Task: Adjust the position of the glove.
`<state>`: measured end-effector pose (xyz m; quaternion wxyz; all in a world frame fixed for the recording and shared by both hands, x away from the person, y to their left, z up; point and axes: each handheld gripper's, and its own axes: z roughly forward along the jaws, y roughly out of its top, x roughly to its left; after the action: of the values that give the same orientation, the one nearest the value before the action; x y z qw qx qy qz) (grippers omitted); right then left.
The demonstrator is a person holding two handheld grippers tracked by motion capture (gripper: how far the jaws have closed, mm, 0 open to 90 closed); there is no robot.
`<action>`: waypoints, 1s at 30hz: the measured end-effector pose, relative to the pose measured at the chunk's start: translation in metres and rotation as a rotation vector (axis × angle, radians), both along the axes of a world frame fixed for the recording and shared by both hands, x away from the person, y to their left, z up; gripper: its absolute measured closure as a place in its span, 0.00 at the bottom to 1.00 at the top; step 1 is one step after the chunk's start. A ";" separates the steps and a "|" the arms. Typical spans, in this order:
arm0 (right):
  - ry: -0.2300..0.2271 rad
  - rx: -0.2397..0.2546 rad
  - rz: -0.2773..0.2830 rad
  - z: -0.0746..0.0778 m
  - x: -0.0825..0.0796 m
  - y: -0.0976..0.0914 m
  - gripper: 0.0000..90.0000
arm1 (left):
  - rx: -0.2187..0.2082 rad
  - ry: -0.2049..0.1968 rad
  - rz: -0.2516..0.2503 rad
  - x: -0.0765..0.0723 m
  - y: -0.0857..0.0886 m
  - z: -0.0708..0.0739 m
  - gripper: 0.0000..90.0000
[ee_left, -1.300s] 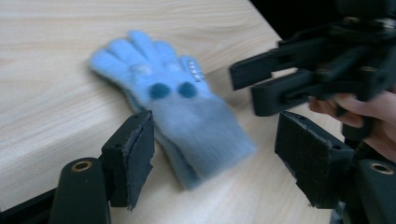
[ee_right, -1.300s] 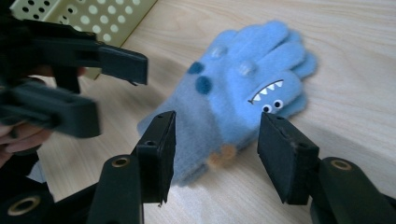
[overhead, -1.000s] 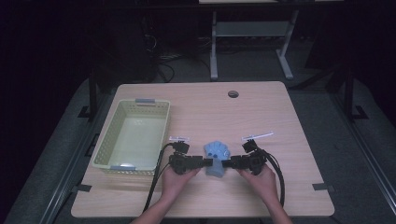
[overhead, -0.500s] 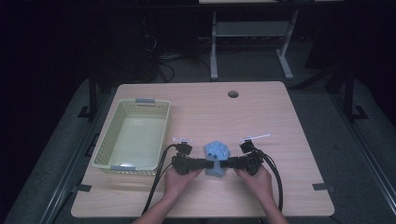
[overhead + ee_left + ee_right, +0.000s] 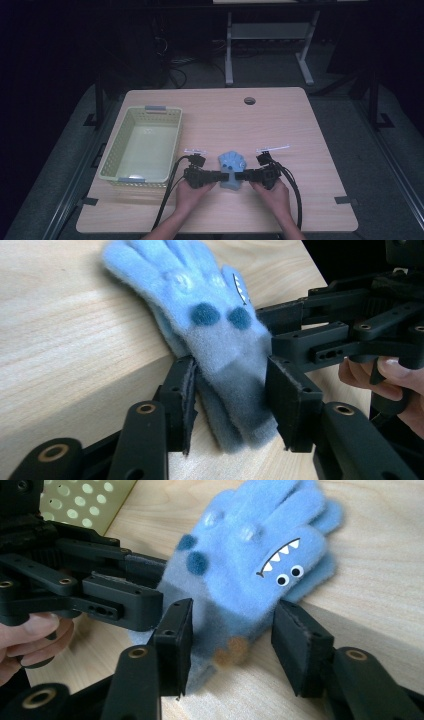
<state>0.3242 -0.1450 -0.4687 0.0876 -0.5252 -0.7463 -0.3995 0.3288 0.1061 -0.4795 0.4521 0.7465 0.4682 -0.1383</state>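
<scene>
A fluffy blue monster glove [image 5: 231, 162] lies flat near the table's front edge, its cuff toward the person. My left gripper [image 5: 224, 176] reaches it from the left and my right gripper [image 5: 241, 176] from the right. In the left gripper view the jaws [image 5: 230, 400] have just been closing and both pads press the grey-blue cuff [image 5: 235, 385]. In the right gripper view the jaws [image 5: 232, 640] have also been closing and straddle the glove [image 5: 250, 570] near its cuff; one pad [image 5: 175, 630] touches it, the other [image 5: 300, 645] stands just off it.
A pale green basket [image 5: 106, 159] stands empty at the left of the wooden table [image 5: 280, 130], close to my left gripper. A cable hole [image 5: 249, 100] sits near the far edge. Black cables trail off the front edge.
Both pairs of jaws have narrowed around the glove's cuff. The hands and the glove have stayed where they were.
</scene>
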 end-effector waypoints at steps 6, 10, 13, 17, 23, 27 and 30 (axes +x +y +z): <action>-0.007 0.009 -0.003 -0.002 -0.002 0.001 0.64 | -0.019 0.008 -0.008 0.000 -0.001 -0.003 0.67; -0.034 0.009 -0.010 -0.005 -0.003 0.005 0.72 | -0.020 0.007 -0.030 -0.001 -0.002 -0.003 0.69; -0.038 0.006 -0.010 -0.005 -0.003 0.007 0.74 | -0.029 0.021 -0.027 -0.001 -0.003 -0.004 0.70; -0.042 0.006 -0.012 -0.006 -0.002 0.009 0.77 | -0.049 0.041 -0.024 0.002 -0.002 -0.006 0.73; -0.048 -0.004 -0.014 -0.006 -0.002 0.011 0.80 | -0.092 0.089 -0.009 0.005 -0.002 -0.010 0.75; -0.060 -0.015 -0.010 -0.006 -0.003 0.012 0.82 | -0.107 0.100 -0.013 0.007 -0.002 -0.012 0.77; -0.065 -0.021 0.011 -0.006 -0.002 0.012 0.84 | -0.147 0.138 -0.034 0.012 0.002 -0.017 0.79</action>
<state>0.3221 -0.1334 -0.4743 0.0599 -0.5089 -0.7557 -0.4078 0.3407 0.1085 -0.4965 0.4698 0.7079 0.4741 -0.2311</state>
